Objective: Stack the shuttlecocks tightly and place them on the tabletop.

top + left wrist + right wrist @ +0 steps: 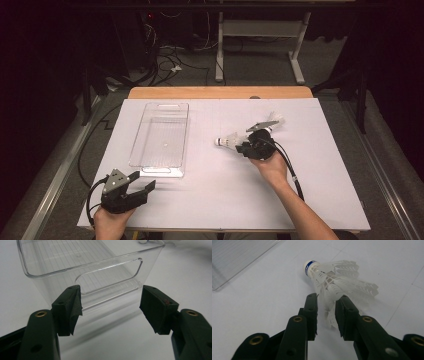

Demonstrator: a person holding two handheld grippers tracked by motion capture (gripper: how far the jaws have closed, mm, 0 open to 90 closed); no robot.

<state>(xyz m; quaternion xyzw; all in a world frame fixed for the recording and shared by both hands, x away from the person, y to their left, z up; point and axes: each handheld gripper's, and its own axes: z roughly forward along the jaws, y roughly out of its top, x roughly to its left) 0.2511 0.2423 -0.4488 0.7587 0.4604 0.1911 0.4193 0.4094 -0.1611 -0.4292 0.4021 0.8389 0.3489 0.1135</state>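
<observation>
We work beside the clear, ribbed plastic bin point(161, 137), an open rectangular container with a cut-out handle at each short end, which lies on the white surface point(210, 195). The white feathered shuttlecock with its blue-banded cork tip point(229, 141) lies on its side to the right of the bin, well apart from it, with the cork pointing toward the bin and the skirt toward our right claw point(246, 145). A second white shuttlecock point(275, 120) sits farther from the bin, beyond that hand.

In the right gripper view the right claw straddles the rear of the feather skirt point(342, 282); its jaws stand narrowly parted, and the feathers lie between them. Whether the pads actually press the feathers we cannot tell for sure; a thin gap seems to show on the left side, so we judge it a loose hold at most. The left claw point(141, 186) rests spread wide and empty just in front of the bin's near end, facing its handle cut-out point(110, 275).

We judge the shuttlecock to be very light, springy and fragile: the feathers will bend or crack under a hard squeeze, and the cone can slip or roll away. The firmer place to pinch is low on the skirt near the cork, or the cork itself, with only gentle pressure.
</observation>
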